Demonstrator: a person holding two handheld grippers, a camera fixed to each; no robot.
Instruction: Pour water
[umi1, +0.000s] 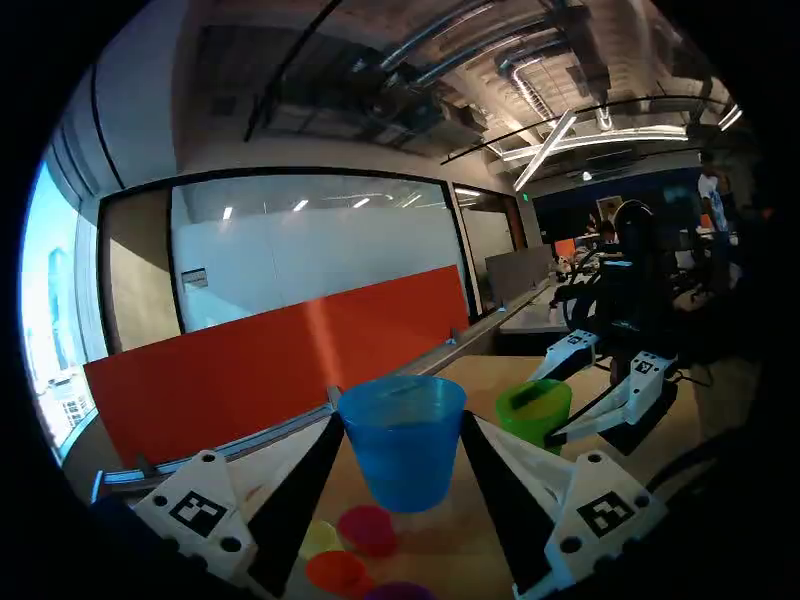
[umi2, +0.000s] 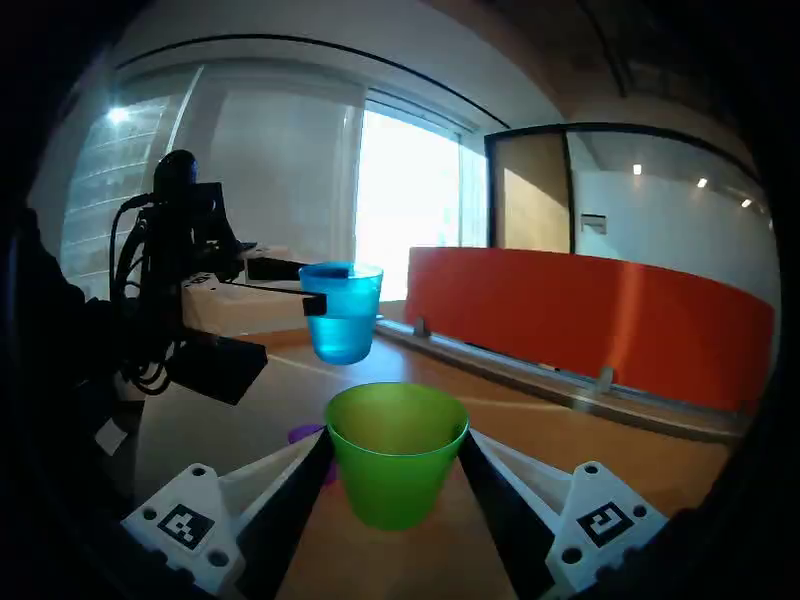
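A translucent blue cup stands upright between the fingers of my left gripper, which is shut on it, lifted above the wooden table. The right gripper view shows the same blue cup with water in it, held up by the left gripper at mid-left. My right gripper is shut on a green cup, upright and below the blue one. In the left gripper view the green cup and the right gripper sit to the right, farther off.
Small coloured cups, magenta, orange and yellow, lie on the table under the blue cup. A purple item lies on the table. An orange partition runs along the table's far edge. Desks and people sit far right.
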